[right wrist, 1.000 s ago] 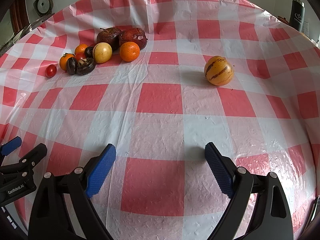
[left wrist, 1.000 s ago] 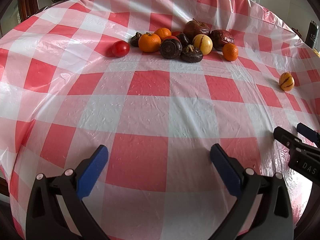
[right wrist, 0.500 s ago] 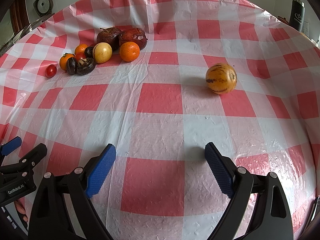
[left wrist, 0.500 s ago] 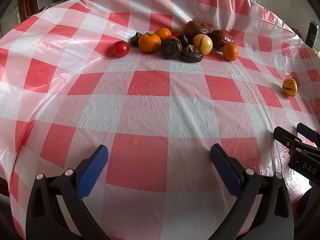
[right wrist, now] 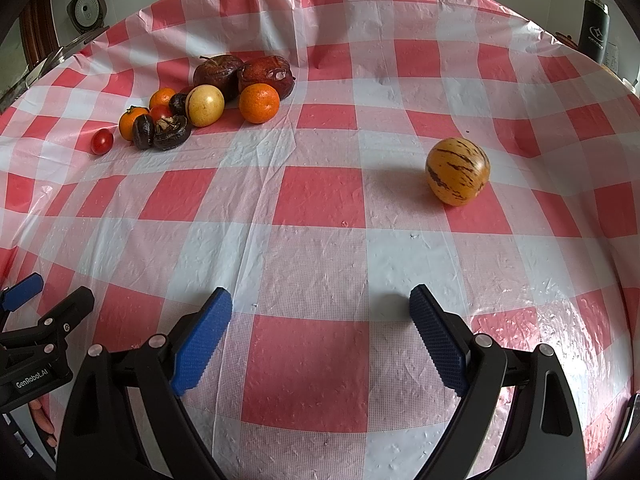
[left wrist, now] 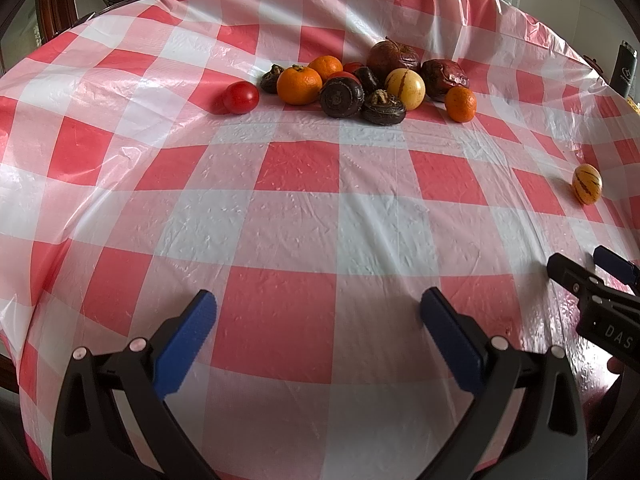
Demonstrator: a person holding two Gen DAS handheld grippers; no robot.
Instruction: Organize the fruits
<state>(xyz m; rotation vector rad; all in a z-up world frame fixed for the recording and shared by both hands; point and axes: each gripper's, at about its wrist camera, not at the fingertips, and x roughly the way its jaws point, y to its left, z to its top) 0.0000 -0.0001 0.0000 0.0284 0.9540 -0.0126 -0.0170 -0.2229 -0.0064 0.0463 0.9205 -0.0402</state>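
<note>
1. most of the fruit sits gathered in one cluster (left wrist: 360,84) at the upper middle of the left wrist view, on the checked bench (left wrist: 304,216); oranges, dark round fruits, two wrinkled dark-red fruits and a pale yellow one touch or nearly touch; a small red tomato (left wrist: 240,97) lies just beside the cluster at its left edge.
2. one striped yellow-orange fruit (right wrist: 457,170) lies alone at the right middle of the right wrist view, well apart from the cluster; judged from this, gathering is largely done and this stray is what is left.
3. the left gripper (left wrist: 318,312), at the bottom of its own view, is released, fingers spread wide with nothing between them; the right gripper (right wrist: 320,308) is likewise spread and empty, with the stray fruit up and to the right of it.
4. writing: "genrobot.ai" on the gripper body at the lower left of the right wrist view; "das" at the lower right of the left wrist view, the rest cut off; the dark flask (right wrist: 595,29) at the upper right carries a logo and a word too small to read.
</note>
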